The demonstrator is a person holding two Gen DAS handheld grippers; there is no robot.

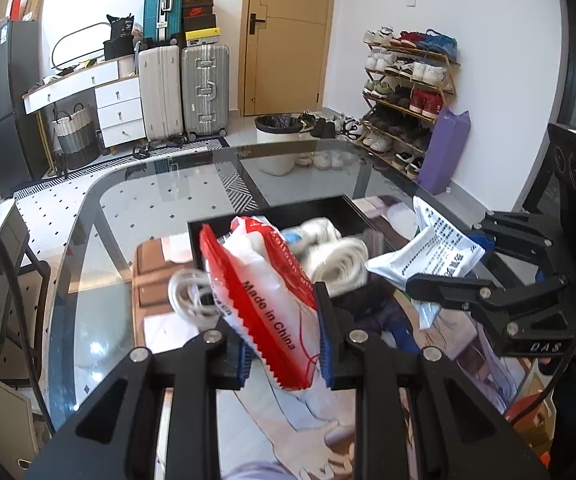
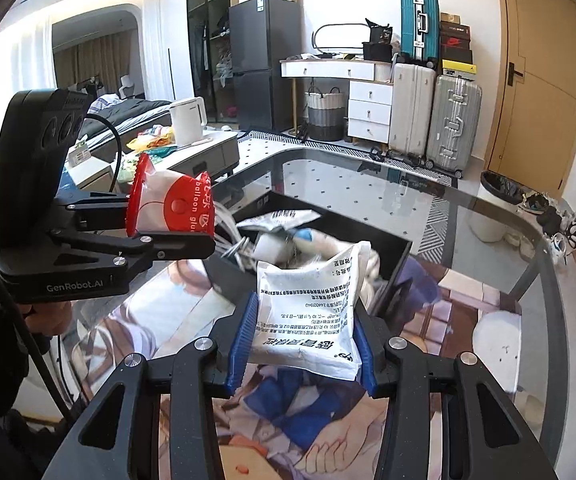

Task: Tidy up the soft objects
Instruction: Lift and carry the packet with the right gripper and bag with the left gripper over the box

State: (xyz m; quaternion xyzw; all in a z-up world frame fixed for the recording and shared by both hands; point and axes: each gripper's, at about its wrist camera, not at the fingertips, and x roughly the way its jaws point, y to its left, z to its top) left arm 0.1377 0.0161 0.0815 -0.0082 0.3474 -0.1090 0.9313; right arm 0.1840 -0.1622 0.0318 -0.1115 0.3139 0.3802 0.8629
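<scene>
A glass table (image 1: 160,216) is occupied by an open box (image 2: 396,256), in which rolled cloths (image 1: 344,260) are piled. Before the box, the red-and-white packet (image 1: 264,304) is held to the left of the white pouch (image 2: 312,312).

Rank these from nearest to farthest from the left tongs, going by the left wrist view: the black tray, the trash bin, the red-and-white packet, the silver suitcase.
1. Red-and-white packet: clamped in the left tongs.
2. Black tray: just ahead, on the glass table.
3. Trash bin: on the floor past the table's far edge.
4. Silver suitcase: back by the wall, left of the door.
</scene>
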